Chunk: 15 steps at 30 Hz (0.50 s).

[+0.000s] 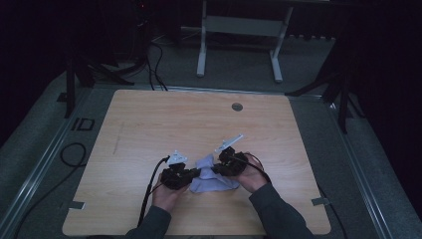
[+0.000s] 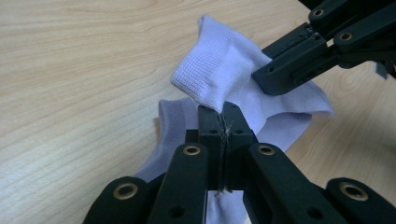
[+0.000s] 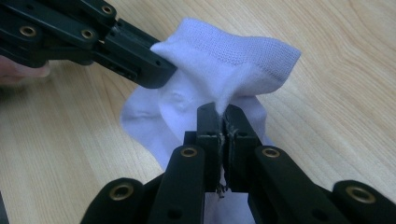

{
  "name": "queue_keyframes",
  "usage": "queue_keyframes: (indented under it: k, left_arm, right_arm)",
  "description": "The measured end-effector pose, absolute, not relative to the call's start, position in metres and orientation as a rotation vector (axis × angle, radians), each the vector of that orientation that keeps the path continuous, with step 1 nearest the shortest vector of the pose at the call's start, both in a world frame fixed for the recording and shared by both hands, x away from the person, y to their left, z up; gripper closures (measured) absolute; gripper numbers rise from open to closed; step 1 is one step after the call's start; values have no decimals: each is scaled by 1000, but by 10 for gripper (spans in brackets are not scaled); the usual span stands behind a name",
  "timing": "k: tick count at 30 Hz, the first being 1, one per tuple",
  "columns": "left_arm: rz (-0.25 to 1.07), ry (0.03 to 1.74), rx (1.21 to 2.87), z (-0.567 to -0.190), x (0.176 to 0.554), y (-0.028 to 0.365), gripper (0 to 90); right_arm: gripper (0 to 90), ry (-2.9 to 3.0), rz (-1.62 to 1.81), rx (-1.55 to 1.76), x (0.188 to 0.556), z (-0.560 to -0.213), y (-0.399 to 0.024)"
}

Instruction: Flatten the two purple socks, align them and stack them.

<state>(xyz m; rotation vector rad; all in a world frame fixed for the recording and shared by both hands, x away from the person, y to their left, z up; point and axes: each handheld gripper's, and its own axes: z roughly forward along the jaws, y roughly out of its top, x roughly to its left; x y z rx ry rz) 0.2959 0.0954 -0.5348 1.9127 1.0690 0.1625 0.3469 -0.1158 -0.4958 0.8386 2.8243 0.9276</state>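
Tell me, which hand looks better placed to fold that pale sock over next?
Probably the right. The right hand-held gripper pinches the raised ribbed cuff of the pale lilac knitted sock, free to swing over, while the left hand-held gripper clamps fabric lower, nearer the light wooden table.

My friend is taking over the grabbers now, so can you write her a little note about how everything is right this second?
Left tool: shut on the pale sock, pinching a fold of it.
Right tool: shut on the same sock, pinching another fold.
The sock sits between the two tools, near the front middle of the wooden table. Part of it is lifted and bunched; the rest lies on the wood.
Done: both tools have hold of the sock.
Left: probably folding or straightening it, then setting it down and letting go. Keep both grips steady until then.
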Motion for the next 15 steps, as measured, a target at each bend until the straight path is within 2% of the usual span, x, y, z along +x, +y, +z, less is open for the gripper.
queue_keyframes:
  k: [5,10,15]
  left_arm:
    - [178,1074,1908,-531,295,97,894]
    - [185,1091,1901,-529,295,101,894]
    - [183,1091,1907,-530,295,101,894]
  right_arm:
    - [799,2804,967,839,345,-490,-120]
    - [791,2721,1000,865,347,-472,-136]
    - [779,2714,913,909,349,-477,-148]
